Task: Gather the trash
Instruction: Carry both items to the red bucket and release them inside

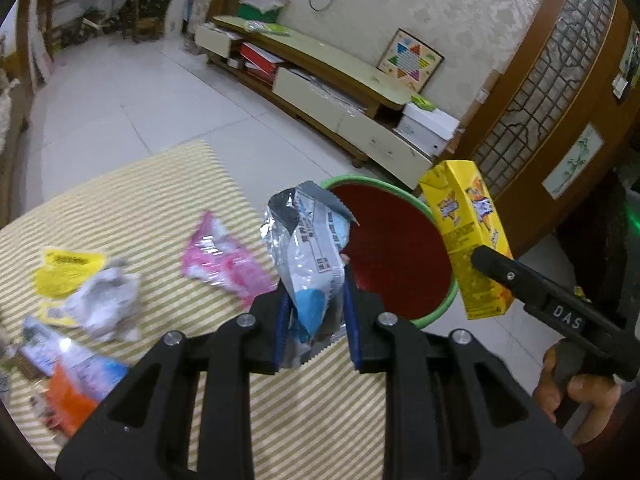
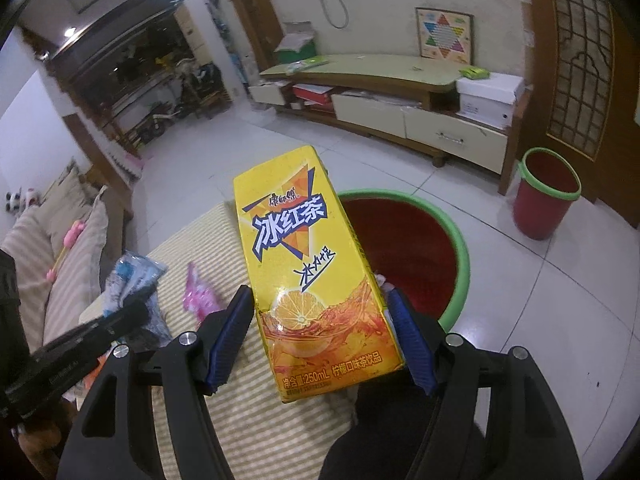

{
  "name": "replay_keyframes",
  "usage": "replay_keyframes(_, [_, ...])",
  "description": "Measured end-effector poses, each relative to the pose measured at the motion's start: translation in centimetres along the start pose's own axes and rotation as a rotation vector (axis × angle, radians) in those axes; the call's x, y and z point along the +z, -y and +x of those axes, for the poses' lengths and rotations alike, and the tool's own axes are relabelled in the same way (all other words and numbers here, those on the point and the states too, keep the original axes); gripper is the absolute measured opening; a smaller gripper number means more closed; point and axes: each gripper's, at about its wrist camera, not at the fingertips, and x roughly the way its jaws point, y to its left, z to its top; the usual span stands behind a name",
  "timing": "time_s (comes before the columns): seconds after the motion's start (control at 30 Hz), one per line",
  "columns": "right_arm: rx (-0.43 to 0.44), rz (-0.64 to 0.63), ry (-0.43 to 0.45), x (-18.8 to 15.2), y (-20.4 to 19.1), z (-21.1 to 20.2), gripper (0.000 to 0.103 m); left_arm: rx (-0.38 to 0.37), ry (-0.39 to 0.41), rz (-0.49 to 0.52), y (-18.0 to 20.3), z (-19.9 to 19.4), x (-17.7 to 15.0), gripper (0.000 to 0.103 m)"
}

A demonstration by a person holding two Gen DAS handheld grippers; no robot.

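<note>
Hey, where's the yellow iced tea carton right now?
The yellow carton is clamped in the right gripper, held up next to the green-rimmed red bin just past the striped table's edge.

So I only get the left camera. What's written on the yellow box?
Observer: The right camera sees the front of the yellow box: blue Chinese letters, an orange slice picture, and 250mL near the bottom.
Operator: Is there just one bin?
Observer: No. Besides the red bin with the green rim next to the table, the right camera shows a second bin like it, standing by the wooden door.
Operator: Anything to the left of the table?
Observer: Yes, a sofa with striped cushions, with a pink toy lying on it.
</note>
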Motion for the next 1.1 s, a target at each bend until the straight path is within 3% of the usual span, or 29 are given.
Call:
replay_keyframes(0.3, [-0.075, 0.051, -0.010, 2.6, 4.6, 2.4, 0.056, -0.076, -0.067, 0.044, 4.0, 6.7, 2.6, 0.023])
replay_keyframes(0.37, [-0.089, 0.072, 0.006, 2.7, 5.4, 2.1, 0.056, -0.066, -0.072, 0.068, 4.8, 7.5, 2.7, 0.035])
replay_keyframes(0.4, [-0.100, 0.077, 0.015, 2.7, 5.7, 1.9, 0.056, -0.059, -0.064, 0.076, 5.1, 7.6, 2.8, 0.049])
replay_keyframes(0.43, [-0.110, 0.080, 0.020, 2.6, 6.0, 1.7, 0.058, -0.055, -0.054, 0.079, 5.2, 7.5, 2.7, 0.057])
replay_keyframes(0.8, [-0.133, 0.136, -0.017, 0.0, 7.3, 0.7, 0.061, -0.047, -0.028, 0.101, 5.8, 6.0, 2.5, 0.057])
replay_keyframes(1.0, [-0.135, 0.112, -0.008, -0.1, 6.3, -1.0, 0.062, -0.024, 0.037, 0.071, 4.5, 2.2, 2.3, 0.058])
replay_keyframes(1.1, [-0.137, 0.078, 0.008, 0.2, 5.3, -1.8, 0.069, 0.014, 0.073, 0.040, 3.0, -0.7, 1.1, 0.058])
